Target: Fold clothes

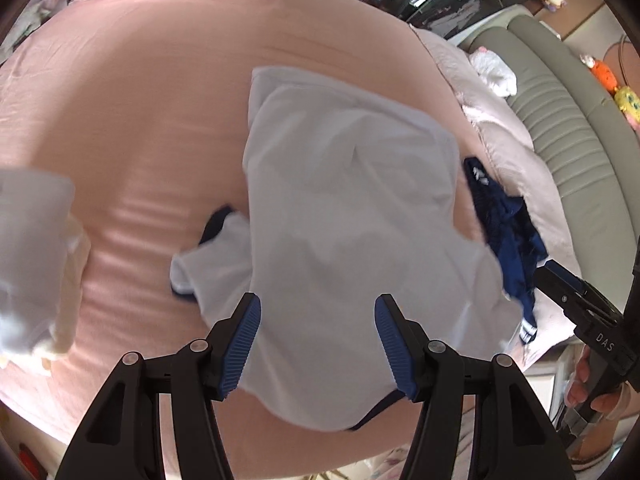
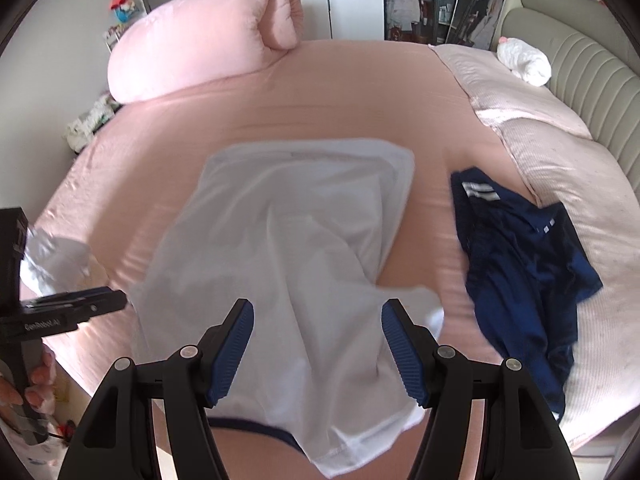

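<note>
A white T-shirt [image 1: 344,208] with navy trim lies partly folded and rumpled in the middle of the pink bed sheet [image 1: 140,100]. My left gripper [image 1: 318,344] hovers open over its near hem, with nothing between the blue pads [image 1: 244,344]. In the right wrist view the same shirt [image 2: 288,248] stretches away from my right gripper [image 2: 318,354], also open and empty above the hem. A navy garment [image 2: 520,260] with white stripes lies crumpled to the right of the shirt. Each gripper appears at the edge of the other's view: right gripper [image 1: 544,272], left gripper [image 2: 116,300].
A rolled pink duvet [image 2: 200,40] lies at the far end of the bed. A pale quilt [image 2: 560,168] and a padded grey headboard [image 2: 580,60] with a white plush toy [image 2: 524,60] are on the right. Another white cloth [image 2: 52,260] lies at the bed's left edge.
</note>
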`<control>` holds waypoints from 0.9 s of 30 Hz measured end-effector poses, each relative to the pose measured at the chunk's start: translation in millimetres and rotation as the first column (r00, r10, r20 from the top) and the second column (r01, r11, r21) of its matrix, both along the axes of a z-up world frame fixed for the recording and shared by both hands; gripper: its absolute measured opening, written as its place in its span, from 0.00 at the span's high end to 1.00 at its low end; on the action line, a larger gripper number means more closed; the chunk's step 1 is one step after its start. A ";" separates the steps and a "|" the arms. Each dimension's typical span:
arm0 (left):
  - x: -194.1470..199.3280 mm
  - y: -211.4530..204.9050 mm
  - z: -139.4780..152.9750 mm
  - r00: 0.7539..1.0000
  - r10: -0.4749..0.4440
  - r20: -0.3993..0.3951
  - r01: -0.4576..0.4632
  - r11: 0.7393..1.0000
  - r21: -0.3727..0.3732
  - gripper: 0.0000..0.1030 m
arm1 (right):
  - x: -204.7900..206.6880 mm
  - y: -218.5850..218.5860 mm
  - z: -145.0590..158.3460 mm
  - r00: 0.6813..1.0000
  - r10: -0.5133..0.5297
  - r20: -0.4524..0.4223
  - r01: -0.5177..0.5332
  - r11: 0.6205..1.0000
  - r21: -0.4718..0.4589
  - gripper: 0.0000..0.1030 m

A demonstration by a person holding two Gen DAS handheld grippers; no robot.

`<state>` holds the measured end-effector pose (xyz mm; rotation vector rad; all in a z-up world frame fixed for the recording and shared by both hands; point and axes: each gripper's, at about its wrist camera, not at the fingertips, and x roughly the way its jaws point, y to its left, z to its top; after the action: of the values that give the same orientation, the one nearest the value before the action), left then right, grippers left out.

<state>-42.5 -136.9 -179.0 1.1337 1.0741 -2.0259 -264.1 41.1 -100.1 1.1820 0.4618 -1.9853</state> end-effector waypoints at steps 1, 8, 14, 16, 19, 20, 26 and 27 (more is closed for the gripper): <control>2.6 3.8 -2.9 1.000 0.002 0.007 -0.002 1.000 -0.002 0.45 | 4.9 4.9 -4.6 1.000 -0.005 -0.007 0.005 1.000 0.011 0.36; 31.0 29.8 -13.2 0.996 0.083 -0.038 -0.084 0.996 -0.009 0.45 | 31.2 47.2 -26.7 0.998 -0.067 0.015 0.067 0.998 0.022 0.36; 62.1 38.9 -26.4 0.982 0.174 -0.070 -0.172 0.984 0.044 0.45 | 44.0 85.4 -34.3 0.981 -0.167 0.100 0.172 0.984 -0.047 0.36; 76.9 39.7 -35.8 0.968 0.233 -0.090 -0.224 0.970 0.098 0.45 | 46.5 96.0 -37.7 0.970 -0.201 0.140 0.212 0.975 -0.073 0.36; 96.0 40.7 -49.7 0.947 0.301 -0.108 -0.281 0.945 0.169 0.45 | 46.3 112.0 -45.8 0.940 -0.258 0.225 0.292 0.947 -0.131 0.36; 98.7 41.2 -52.4 0.945 0.310 -0.108 -0.288 0.941 0.176 0.45 | 45.5 116.0 -48.6 0.928 -0.274 0.252 0.316 0.937 -0.146 0.36; 105.9 39.4 -67.3 0.928 0.350 -0.125 -0.317 0.922 0.224 0.45 | 40.1 126.0 -64.6 0.880 -0.329 0.343 0.401 0.901 -0.166 0.32; 106.2 38.2 -70.7 0.920 0.366 -0.141 -0.325 0.913 0.247 0.45 | 38.5 127.0 -67.2 0.871 -0.329 0.364 0.412 0.893 -0.179 0.32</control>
<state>63.6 -98.7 -249.7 0.7930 1.5077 -1.7844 -225.6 168.1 -167.4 1.4809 -0.2046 -2.0314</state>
